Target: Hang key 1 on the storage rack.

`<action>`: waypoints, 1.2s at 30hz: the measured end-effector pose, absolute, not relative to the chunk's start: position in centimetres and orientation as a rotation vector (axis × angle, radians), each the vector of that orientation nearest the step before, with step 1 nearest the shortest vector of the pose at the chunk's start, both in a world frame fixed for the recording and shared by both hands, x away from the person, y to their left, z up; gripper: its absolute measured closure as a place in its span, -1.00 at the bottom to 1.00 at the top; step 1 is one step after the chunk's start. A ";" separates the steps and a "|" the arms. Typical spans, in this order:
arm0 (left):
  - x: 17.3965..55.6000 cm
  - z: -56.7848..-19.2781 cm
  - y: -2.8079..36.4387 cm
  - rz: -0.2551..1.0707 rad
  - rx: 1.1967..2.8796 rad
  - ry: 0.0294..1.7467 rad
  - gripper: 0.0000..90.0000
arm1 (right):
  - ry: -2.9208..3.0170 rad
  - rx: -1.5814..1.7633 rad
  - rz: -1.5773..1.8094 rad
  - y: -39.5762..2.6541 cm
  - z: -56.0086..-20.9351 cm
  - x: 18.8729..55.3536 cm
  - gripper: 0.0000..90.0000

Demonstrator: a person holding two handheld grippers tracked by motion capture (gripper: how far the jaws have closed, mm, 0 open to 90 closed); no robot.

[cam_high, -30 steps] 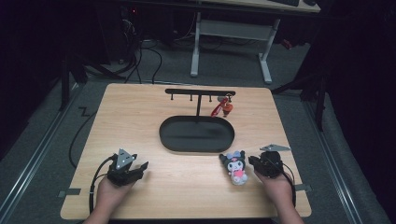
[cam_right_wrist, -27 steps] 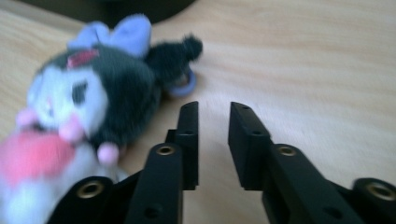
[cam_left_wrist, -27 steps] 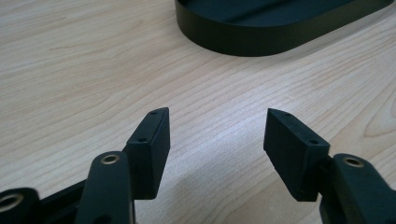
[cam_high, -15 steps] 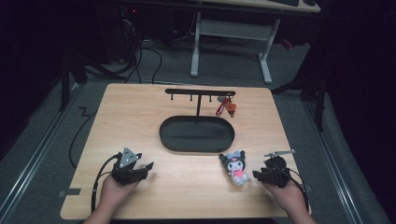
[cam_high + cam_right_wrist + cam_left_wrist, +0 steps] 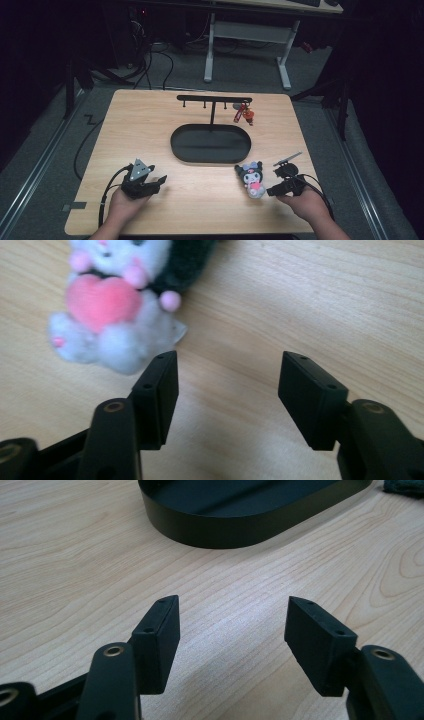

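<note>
A: Right gripper view, item one: right gripper [image 5: 227,390], jaws spread wide, nothing between them, bare wood beneath.

B: Nearest object?

A: Plush toy [image 5: 117,300], white body, pink heart, dark hood; it lies ahead and to the left of the jaws, its base just beside the left jaw tip. In the high view the plush toy [image 5: 252,180] rests on the table [image 5: 150,125], long axis running roughly away from the person, just left of the right gripper [image 5: 282,186].

B: Item two?

A: Left gripper [image 5: 230,630], jaws likewise apart and empty, well apart from the toy; the right hand is plainly nearer.

B: Surroundings?

A: Black oval tray [image 5: 210,144] beyond, hook stand [image 5: 214,100] with a red keychain [image 5: 242,114]. Open wood surrounds the toy; the near table edge lies close behind both hands.
</note>
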State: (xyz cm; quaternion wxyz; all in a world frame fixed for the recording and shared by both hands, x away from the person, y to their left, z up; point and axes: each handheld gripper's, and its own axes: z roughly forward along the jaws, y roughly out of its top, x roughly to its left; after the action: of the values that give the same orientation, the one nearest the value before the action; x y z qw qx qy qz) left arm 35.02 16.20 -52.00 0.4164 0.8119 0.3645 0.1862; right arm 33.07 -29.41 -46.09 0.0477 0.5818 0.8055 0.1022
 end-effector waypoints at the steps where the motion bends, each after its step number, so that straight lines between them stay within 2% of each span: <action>1: 35.0 -52.0 16.1 0.471 2.039 0.913 -0.12 | 2.463 1.772 0.302 -29.2 -45.9 33.1 -0.11; 13: 35.1 -52.1 15.8 0.474 2.063 0.885 -0.12 | 2.526 1.750 0.293 -25.9 -43.3 34.0 -0.36; 18: 35.0 -52.1 15.8 0.474 2.076 0.879 -0.12 | 2.547 1.737 0.298 -24.4 -44.2 34.6 -0.46; 30: 35.0 -52.1 16.0 0.472 2.067 0.886 -0.13 | 2.580 1.760 0.261 -23.4 -48.1 35.2 -0.56; 32: 35.0 -52.1 15.9 0.473 2.072 0.880 -0.13 | 2.585 1.765 0.246 -23.3 -48.3 35.3 -0.56; 36: 35.0 -52.2 15.9 0.472 2.073 0.877 -0.13 | 2.568 1.785 0.218 -23.4 -48.5 35.4 -0.37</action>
State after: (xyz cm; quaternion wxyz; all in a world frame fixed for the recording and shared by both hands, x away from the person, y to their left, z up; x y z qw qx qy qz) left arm 35.04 15.87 -52.16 0.4085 0.8227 0.3480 0.1873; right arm 35.40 -23.41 -48.48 0.0031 0.5693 0.8192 0.0696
